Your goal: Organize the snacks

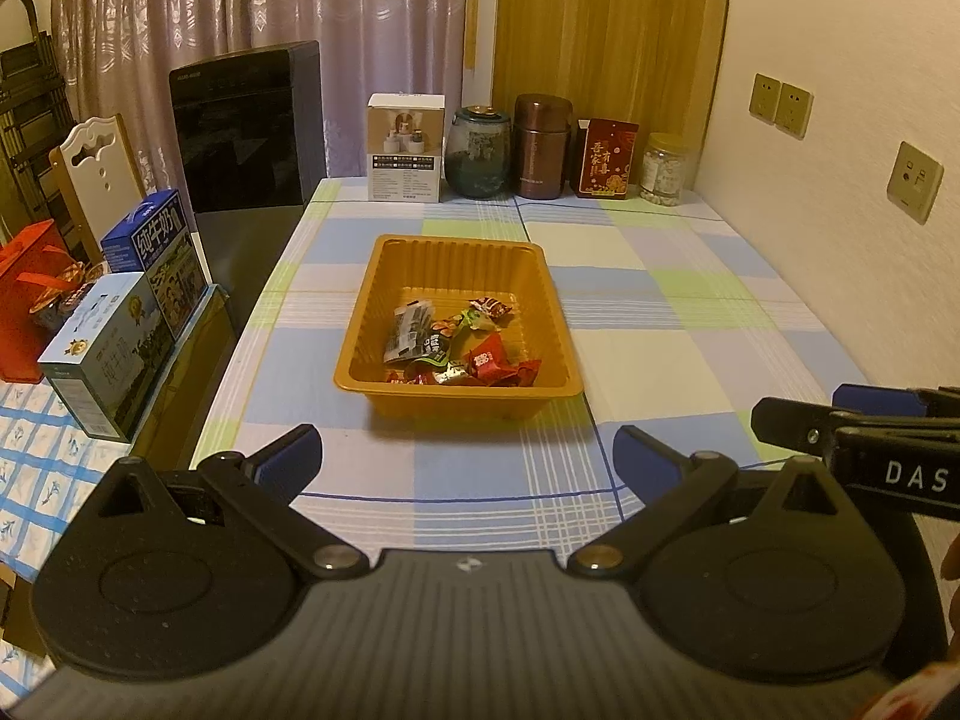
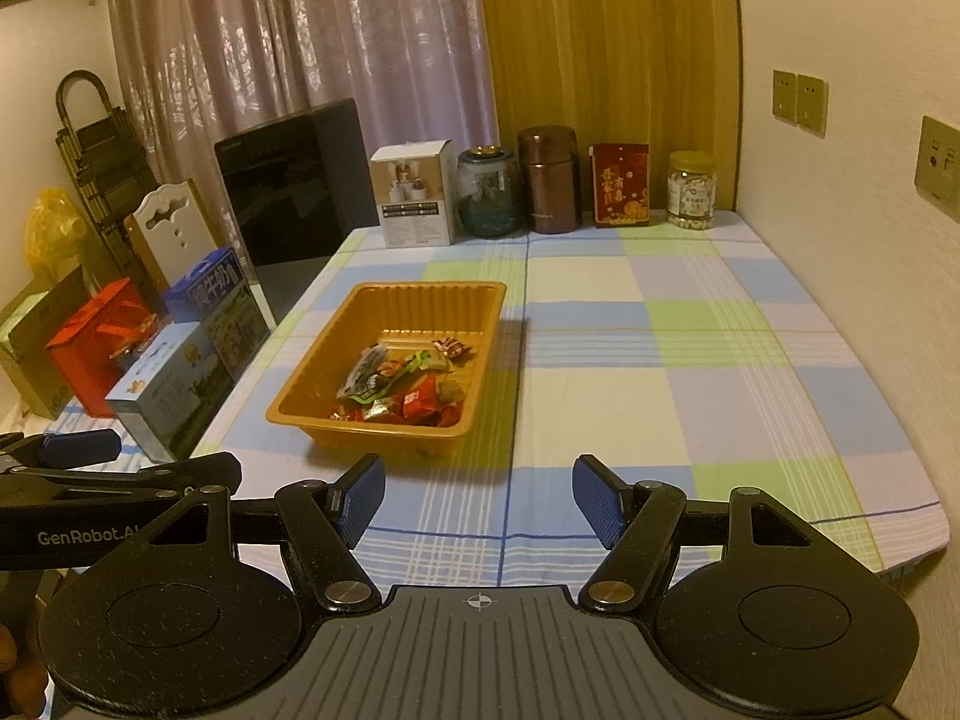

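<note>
thin orange plastic, ribbed: the tray [image 1: 456, 276] sits mid-table on the checked cloth [image 1: 690, 324], well short of the jars and boxes along the far wall. judged light and flexy; it would bow if lifted by one rim, so take a long wall low down.

snack packets [image 1: 456, 348] are heaped at the tray's near end, far end bare. foil and film wrappers: light, slick, crushable, best pinched by a crimped end.

left gripper [image 1: 468, 462] and right gripper [image 2: 477, 501] hover on the tray's near side, jaws apart, nothing between them.

packets overlap, so count and labels are unreadable.
</note>
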A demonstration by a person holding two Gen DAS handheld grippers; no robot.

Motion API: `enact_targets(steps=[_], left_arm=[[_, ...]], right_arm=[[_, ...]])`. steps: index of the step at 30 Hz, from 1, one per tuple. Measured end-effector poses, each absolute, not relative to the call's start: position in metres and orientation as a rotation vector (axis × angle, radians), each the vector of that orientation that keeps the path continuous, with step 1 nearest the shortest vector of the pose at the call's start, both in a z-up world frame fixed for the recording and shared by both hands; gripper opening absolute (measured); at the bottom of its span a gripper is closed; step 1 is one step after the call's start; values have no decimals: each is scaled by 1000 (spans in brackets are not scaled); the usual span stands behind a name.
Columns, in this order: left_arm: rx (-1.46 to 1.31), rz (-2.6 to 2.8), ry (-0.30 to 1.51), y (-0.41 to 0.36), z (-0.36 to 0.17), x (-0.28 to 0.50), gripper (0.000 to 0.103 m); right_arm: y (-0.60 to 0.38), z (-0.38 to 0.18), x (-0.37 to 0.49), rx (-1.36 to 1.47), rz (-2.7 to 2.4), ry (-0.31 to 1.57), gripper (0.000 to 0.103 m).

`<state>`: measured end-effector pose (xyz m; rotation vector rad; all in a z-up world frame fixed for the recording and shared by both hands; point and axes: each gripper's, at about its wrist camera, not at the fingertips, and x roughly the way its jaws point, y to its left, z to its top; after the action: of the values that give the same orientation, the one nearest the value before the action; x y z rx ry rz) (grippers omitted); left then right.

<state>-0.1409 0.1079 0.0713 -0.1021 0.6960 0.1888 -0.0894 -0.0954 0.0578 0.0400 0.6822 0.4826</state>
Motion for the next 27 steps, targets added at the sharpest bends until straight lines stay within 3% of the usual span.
enact_targets(steps=[27], left_arm=[[-103, 189, 693, 107, 73, -142, 103]], right_arm=[[-98, 58, -88, 43, 479, 679, 69]])
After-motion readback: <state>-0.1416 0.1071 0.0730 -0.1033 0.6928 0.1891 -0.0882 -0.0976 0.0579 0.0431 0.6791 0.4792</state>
